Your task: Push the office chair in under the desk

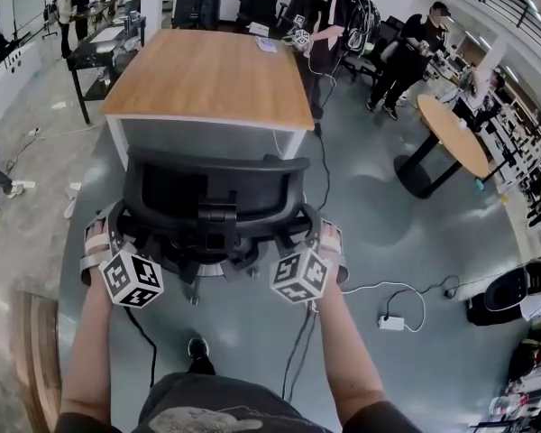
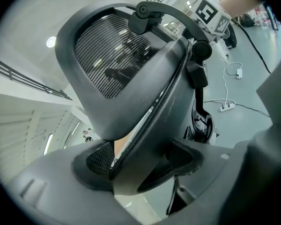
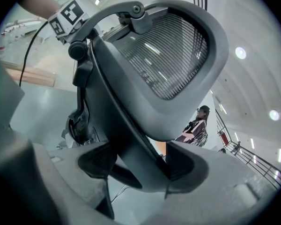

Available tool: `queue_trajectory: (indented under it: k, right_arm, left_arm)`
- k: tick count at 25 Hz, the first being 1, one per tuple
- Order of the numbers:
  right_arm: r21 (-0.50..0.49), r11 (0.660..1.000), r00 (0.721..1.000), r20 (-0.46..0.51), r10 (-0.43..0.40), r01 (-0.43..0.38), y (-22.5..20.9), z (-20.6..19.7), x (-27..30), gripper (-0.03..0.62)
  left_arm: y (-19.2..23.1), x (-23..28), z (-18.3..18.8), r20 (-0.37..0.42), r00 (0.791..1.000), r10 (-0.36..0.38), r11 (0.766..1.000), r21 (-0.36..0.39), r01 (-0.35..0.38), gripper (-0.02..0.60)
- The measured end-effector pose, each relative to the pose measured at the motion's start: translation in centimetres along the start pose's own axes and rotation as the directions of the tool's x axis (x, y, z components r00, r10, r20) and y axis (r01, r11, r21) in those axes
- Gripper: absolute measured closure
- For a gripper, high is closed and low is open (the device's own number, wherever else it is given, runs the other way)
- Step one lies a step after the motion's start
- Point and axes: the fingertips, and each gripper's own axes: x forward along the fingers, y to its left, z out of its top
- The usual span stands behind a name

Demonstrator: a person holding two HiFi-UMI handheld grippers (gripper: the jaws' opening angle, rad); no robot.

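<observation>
Step in hand: the push, I judge. Left gripper (image 2: 140, 158) and right gripper (image 3: 140, 165) each clamp a side edge of the chair (image 1: 216, 188) back (wide grip). Chair sits just short of the desk (image 1: 207, 75), not under it. Next: an even, straight shove forward.

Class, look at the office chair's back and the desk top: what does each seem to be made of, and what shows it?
The chair back looks like dark woven mesh in a matt grey moulded plastic frame; its fine ribbed weave lets light through. The desk top is wood-look, probably laminate: even orange-brown grain, smooth, with a pale edge.
</observation>
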Motion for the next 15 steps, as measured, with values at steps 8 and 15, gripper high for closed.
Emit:
queue_trajectory:
  k: [8, 15]
  right_arm:
    - [0.016, 0.999, 0.999, -0.028, -0.028, 0.029, -2.4, 3.4, 5.7, 0.287]
    - [0.025, 0.999, 0.999, -0.039, -0.036, 0.037, -4.0, 5.2, 10.6, 0.287]
  left_arm:
    - [5.2, 6.2, -0.2, 0.044, 0.999, -0.017, 1.0, 0.025, 0.016, 0.215]
    - [8.2, 11.4, -0.3, 0.059, 0.998, -0.031, 0.999, 0.033, 0.029, 0.215]
